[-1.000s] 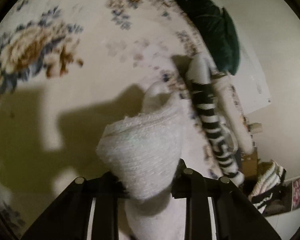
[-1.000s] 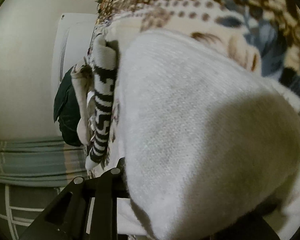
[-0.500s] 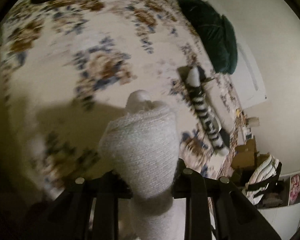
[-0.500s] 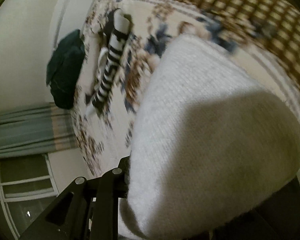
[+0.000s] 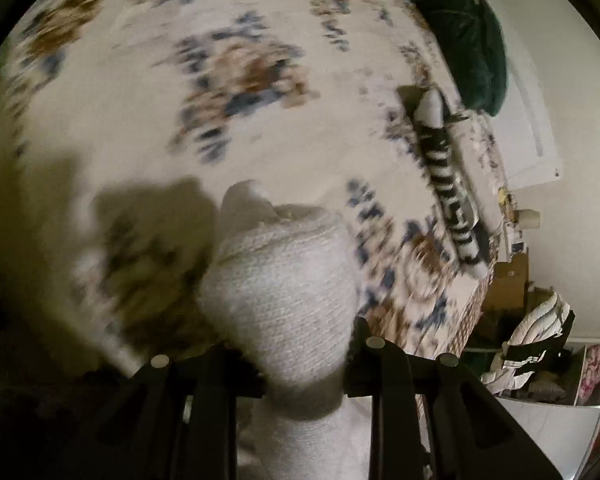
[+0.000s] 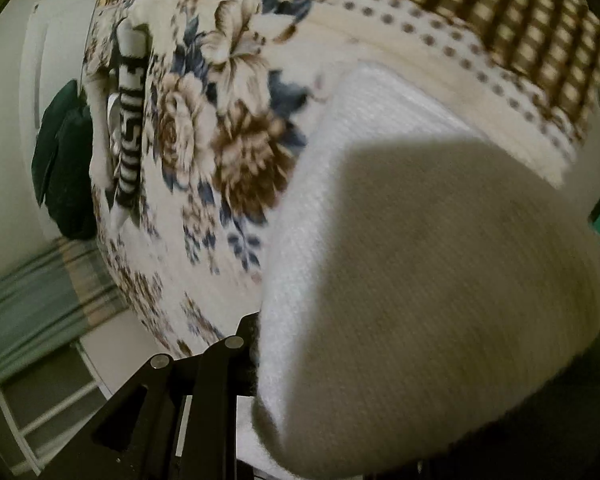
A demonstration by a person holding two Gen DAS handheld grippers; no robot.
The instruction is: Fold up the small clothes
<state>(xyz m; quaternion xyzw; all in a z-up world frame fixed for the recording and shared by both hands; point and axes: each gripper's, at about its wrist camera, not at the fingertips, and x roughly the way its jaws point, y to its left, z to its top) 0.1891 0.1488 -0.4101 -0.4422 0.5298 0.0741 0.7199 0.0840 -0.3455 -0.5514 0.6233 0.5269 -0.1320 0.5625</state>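
My left tongs (image 5: 306, 364) are pinched narrow on a white sock (image 5: 280, 304), the knit bunched between the 2 fingers and bulging forward over the bed cover (image 5: 140, 120). My right tongs (image 6: 340, 360) hold what looks to be the same sock (image 6: 420, 280); only 1 finger shows at the left, and the cloth covers the other. The sock hangs in the air above the bed cover, not lying on it.

From the left tongs the sock runs straight ahead, its rounded end pointing away from me, so its long axis follows the fingers. At the right tongs it spreads broad and fills the view, rising up and to the right. Which end each pair holds I cannot tell.

A striped sock (image 5: 444, 176) lies flat on the bed cover, well apart, its long axis aimed toward a dark green cushion (image 5: 460, 28) at the cover's far edge. Judging by the view, the left tongs look nearer to it.
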